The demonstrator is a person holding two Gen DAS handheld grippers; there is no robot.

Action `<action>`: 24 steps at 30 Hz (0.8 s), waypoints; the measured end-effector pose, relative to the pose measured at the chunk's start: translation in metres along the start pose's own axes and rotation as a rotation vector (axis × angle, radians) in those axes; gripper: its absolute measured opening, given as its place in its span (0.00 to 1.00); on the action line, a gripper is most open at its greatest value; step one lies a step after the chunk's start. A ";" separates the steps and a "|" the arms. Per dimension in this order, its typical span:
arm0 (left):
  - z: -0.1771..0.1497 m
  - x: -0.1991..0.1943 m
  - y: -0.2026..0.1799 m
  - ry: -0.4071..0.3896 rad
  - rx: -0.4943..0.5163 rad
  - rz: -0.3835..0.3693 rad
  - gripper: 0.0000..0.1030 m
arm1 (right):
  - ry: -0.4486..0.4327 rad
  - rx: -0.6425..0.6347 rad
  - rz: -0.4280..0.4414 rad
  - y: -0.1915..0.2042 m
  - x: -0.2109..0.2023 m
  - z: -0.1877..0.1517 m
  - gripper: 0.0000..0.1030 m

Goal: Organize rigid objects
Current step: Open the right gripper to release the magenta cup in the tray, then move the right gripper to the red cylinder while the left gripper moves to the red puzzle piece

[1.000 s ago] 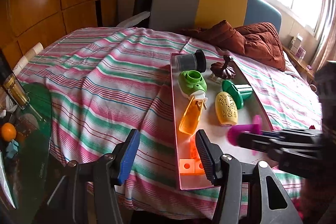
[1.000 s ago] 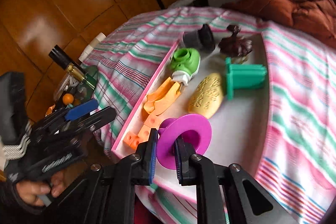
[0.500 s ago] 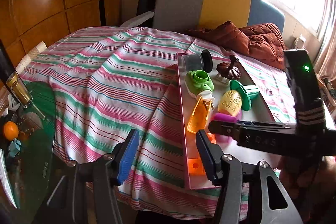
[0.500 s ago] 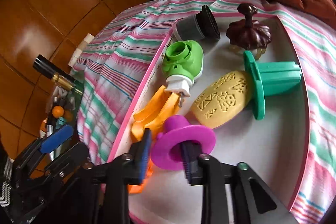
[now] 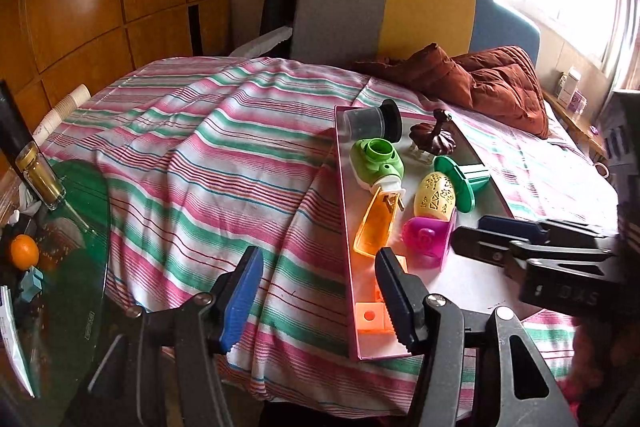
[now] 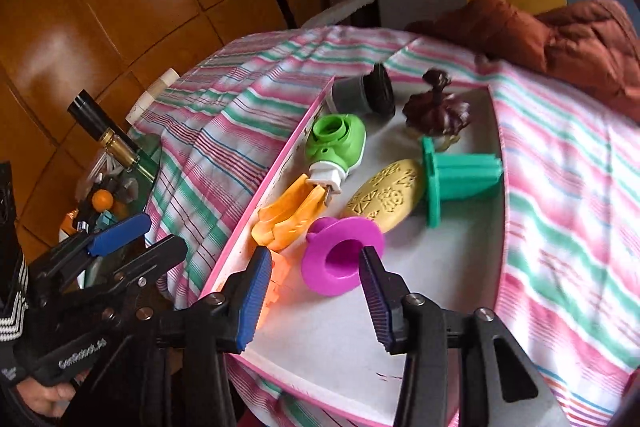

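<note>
Right gripper (image 6: pixel 314 285) gapes wide around the magenta flanged spool (image 6: pixel 340 255), which lies in the pink tray (image 6: pixel 498 187) beside the yellow egg-shaped case (image 6: pixel 386 201): placing looks finished. Left gripper (image 5: pixel 318 293) hangs spread, empty. Next call: choose another piece.

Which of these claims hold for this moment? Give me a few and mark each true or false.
1. The right gripper clamps the magenta piece. False: its jaws are open, with the piece lying on the tray.
2. The left gripper is open and holds nothing. True.
3. The yellow oval lies between the magenta piece and the teal piece. True.
4. The green plug lies on the striped cloth. False: it is in the tray.
</note>
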State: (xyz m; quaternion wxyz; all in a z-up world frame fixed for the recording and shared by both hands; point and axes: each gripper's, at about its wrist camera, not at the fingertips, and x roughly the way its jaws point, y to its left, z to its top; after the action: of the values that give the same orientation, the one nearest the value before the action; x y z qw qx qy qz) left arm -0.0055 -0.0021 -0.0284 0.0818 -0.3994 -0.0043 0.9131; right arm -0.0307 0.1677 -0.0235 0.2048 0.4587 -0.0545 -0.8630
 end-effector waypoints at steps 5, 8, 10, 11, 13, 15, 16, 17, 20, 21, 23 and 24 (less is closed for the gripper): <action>0.000 -0.004 -0.001 -0.010 0.009 0.005 0.59 | -0.045 -0.042 -0.076 0.001 -0.018 -0.006 0.44; 0.000 -0.006 -0.004 -0.014 0.019 0.009 0.59 | -0.073 -0.044 -0.132 -0.007 -0.030 -0.009 0.44; 0.002 -0.008 -0.006 -0.023 0.027 0.009 0.59 | -0.082 -0.042 -0.159 -0.014 -0.037 -0.012 0.44; 0.002 -0.009 -0.007 -0.024 0.031 0.011 0.59 | -0.084 -0.040 -0.175 -0.019 -0.041 -0.013 0.44; 0.003 -0.010 -0.010 -0.026 0.042 0.006 0.59 | -0.086 -0.030 -0.202 -0.030 -0.048 -0.014 0.44; 0.003 -0.011 -0.012 -0.028 0.051 0.007 0.60 | -0.087 -0.024 -0.231 -0.041 -0.055 -0.016 0.44; 0.003 -0.011 -0.013 -0.029 0.054 0.006 0.60 | -0.085 -0.021 -0.245 -0.047 -0.059 -0.017 0.44; 0.003 -0.011 -0.014 -0.030 0.055 0.006 0.60 | -0.083 -0.019 -0.258 -0.053 -0.063 -0.018 0.44; 0.004 -0.012 -0.018 -0.028 0.059 0.003 0.60 | -0.082 -0.014 -0.296 -0.072 -0.074 -0.023 0.44; 0.004 -0.012 -0.018 -0.031 0.062 0.002 0.60 | -0.079 -0.009 -0.312 -0.078 -0.077 -0.025 0.44; 0.004 -0.013 -0.020 -0.034 0.068 0.001 0.60 | -0.077 0.004 -0.347 -0.093 -0.085 -0.029 0.44; 0.004 -0.013 -0.020 -0.035 0.070 0.003 0.60 | -0.076 0.013 -0.366 -0.101 -0.090 -0.031 0.44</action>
State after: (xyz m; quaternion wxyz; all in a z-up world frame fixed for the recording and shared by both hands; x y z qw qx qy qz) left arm 0.0031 0.0161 -0.0144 0.0942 -0.3801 0.0269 0.9197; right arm 0.0081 0.2986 -0.0006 0.0391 0.4293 0.0166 -0.9022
